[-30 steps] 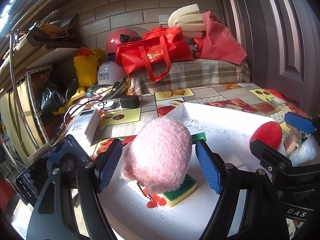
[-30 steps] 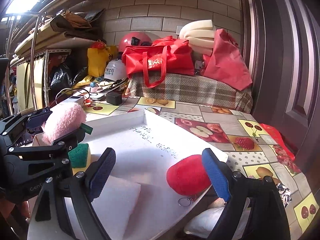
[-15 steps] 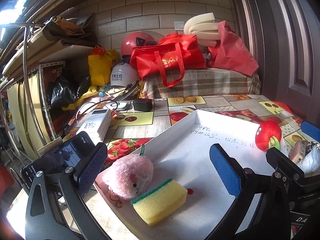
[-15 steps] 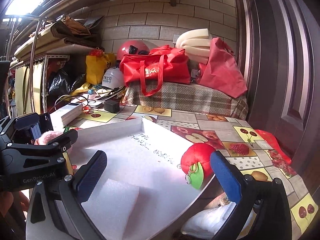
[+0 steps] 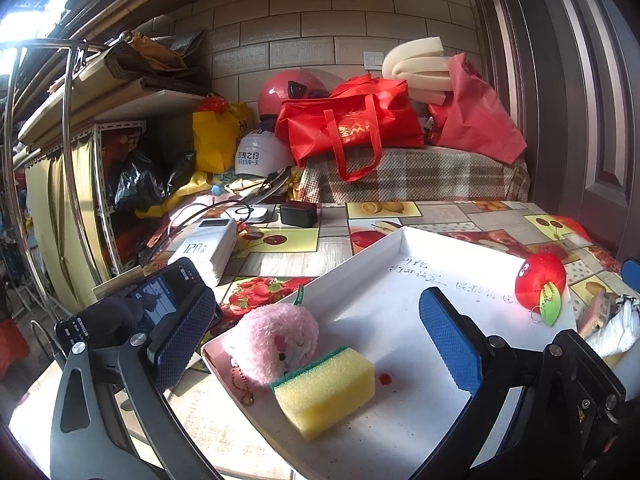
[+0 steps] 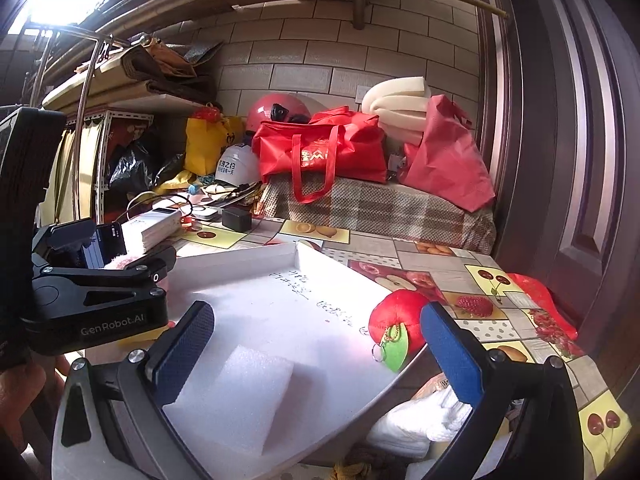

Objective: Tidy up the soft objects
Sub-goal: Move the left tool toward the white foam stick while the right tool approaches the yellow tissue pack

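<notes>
On the fruit-patterned tablecloth [image 5: 280, 256] lay a shallow white tray [image 5: 360, 252], with clutter crowding its far and left sides: a phone [image 5: 160, 300] propped just left of the tray's near corner, a white power bank [image 5: 204, 246] behind it, then a black adapter [image 5: 298, 214], and red bags [image 5: 352, 128] on a plaid-covered ledge along the wall. Seen from the left wrist, the left gripper [image 5: 320, 340] stood fully spread and held nothing; between its blue pads, apart from both, sat a pink plush toy [image 5: 276, 342] against the tray's left wall, touching a yellow-and-green sponge [image 5: 324, 388]. Farther right, a red plush toy [image 5: 540, 276] rested at the tray's right edge. The right wrist view hid the sponge and most of the pink toy behind the left gripper's black body [image 6: 96, 304], but showed a white foam sheet [image 6: 240, 396] in the tray's near part, unseen from the left. There the right gripper [image 6: 316, 344] also gaped wide and empty, the red toy just inside its right pad. The tray's middle lay bare, and a dark door closed off the right side.
</notes>
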A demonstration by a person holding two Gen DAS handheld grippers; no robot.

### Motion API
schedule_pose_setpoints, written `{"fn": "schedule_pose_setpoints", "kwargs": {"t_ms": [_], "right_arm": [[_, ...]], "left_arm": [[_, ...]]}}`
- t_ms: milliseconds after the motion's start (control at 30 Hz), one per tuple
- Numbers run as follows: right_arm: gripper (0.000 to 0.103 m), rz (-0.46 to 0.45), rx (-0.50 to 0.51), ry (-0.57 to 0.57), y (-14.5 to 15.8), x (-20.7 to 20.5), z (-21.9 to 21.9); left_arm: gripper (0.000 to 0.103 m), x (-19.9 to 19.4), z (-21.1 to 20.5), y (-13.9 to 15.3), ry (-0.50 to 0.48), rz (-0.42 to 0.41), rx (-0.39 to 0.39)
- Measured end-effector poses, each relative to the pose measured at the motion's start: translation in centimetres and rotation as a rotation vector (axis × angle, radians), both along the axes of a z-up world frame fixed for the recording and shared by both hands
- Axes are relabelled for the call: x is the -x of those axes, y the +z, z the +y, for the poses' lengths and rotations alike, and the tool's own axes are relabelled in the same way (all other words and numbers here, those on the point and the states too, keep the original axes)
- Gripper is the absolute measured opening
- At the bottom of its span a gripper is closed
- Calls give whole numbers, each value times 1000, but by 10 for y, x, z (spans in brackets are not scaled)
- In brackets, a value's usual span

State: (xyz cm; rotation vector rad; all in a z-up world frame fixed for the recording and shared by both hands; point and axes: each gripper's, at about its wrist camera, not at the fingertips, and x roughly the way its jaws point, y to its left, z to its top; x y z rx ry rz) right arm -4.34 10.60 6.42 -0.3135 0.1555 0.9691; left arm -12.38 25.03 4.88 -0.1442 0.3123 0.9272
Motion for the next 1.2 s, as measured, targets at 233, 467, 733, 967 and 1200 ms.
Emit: {"fn": "schedule_pose_setpoints", "kwargs": {"t_ms": [233,467,733,967,1200], "right_arm": [[103,-29,19,43,0,18,-13],[103,26,-1,76,0,21,-44],[103,54,17,36,1,-5,-112],[103,261,157,-19,-12,-84,-157],[103,325,267,78,-26,-92,-145]], "left_arm": [[103,7,-11,0,-11,-9,12],[103,8,-39,1,-77,10,2],[103,-3,-97,1,-293,29,11],[103,-35,-152,0,-528,149,-51],[103,-64,-177,-13,-672,321,-87]]}}
